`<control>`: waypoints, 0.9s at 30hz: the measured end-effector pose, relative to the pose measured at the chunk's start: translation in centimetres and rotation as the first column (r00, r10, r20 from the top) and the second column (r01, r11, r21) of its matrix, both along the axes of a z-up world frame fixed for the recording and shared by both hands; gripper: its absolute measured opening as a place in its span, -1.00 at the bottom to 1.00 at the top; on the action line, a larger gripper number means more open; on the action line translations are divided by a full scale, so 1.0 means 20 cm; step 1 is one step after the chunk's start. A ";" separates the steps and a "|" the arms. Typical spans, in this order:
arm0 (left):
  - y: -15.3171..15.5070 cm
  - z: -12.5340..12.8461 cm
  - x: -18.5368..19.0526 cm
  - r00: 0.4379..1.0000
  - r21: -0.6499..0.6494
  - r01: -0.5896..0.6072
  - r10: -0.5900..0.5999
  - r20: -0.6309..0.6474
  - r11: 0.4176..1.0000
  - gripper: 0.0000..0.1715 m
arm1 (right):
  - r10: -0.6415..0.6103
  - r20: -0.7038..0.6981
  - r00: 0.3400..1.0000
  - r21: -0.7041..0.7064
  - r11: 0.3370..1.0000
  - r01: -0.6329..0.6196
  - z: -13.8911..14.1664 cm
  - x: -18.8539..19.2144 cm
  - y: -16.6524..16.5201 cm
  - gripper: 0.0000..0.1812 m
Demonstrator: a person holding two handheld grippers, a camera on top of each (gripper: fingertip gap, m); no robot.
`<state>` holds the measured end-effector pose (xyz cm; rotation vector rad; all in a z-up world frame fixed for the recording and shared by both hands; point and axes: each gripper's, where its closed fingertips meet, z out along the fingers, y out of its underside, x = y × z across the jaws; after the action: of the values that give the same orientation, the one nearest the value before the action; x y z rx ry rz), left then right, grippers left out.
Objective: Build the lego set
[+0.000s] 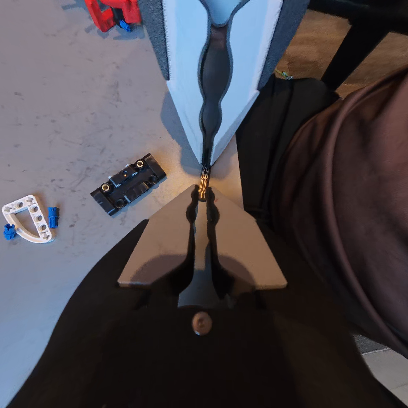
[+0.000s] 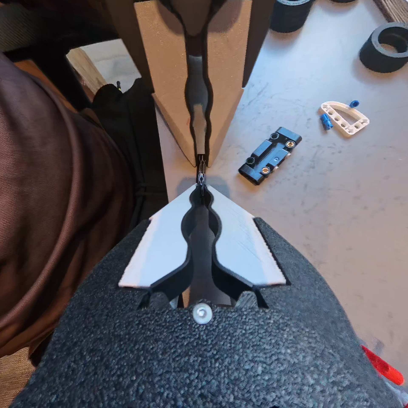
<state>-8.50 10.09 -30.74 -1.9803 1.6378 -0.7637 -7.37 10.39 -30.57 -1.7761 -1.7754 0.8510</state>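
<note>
Left wrist view shows the pale grey, scuffed counter [image 1: 66,99] as the largest thing, with a person's dark brown garment [image 1: 342,198] filling the right side beyond the counter's edge.

The left gripper [image 1: 202,194], with tan wedge-shaped fingers [image 1: 167,242], and the right gripper [image 2: 201,192], with white wedge-shaped fingers [image 2: 238,242] set in a rough black housing, meet tip to tip just above the counter's edge. Both are clenched on the same thin black strip with a gold and silver printed pattern [image 1: 204,183], one gripper at each end, so the strip bridges the small gap between the two sets of tips. It is seen edge-on, and what kind of piece it is cannot be told.

In the right wrist view two black rubber tyres [image 2: 388,48] lie at the far right of the counter, one only partly in frame.

A red block assembly [image 1: 112,13] sits at the far edge of the left wrist view, with a small blue pin at its base.

Near the grippers lies a flat black rectangular lego plate with round holes and two brass-coloured sockets [image 1: 128,184], resting on the counter apart from both.

Farther off lies a white quarter-round lego frame with a row of holes [image 1: 28,218]. One short blue lego pin [image 1: 53,217] lies just beside it, and a second blue connector [image 1: 9,231] touches its corner.
</note>
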 end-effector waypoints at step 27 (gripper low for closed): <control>0.04 0.10 -0.01 0.998 0.137 -0.010 0.001 0.065 0.990 -0.72 | -0.128 -0.063 0.990 -0.086 0.989 0.122 0.05 -0.02 0.06 -0.92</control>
<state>-8.69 10.85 -28.80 -1.8446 1.6024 -0.6866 -7.77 11.50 -29.53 -1.8654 -1.5890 0.9327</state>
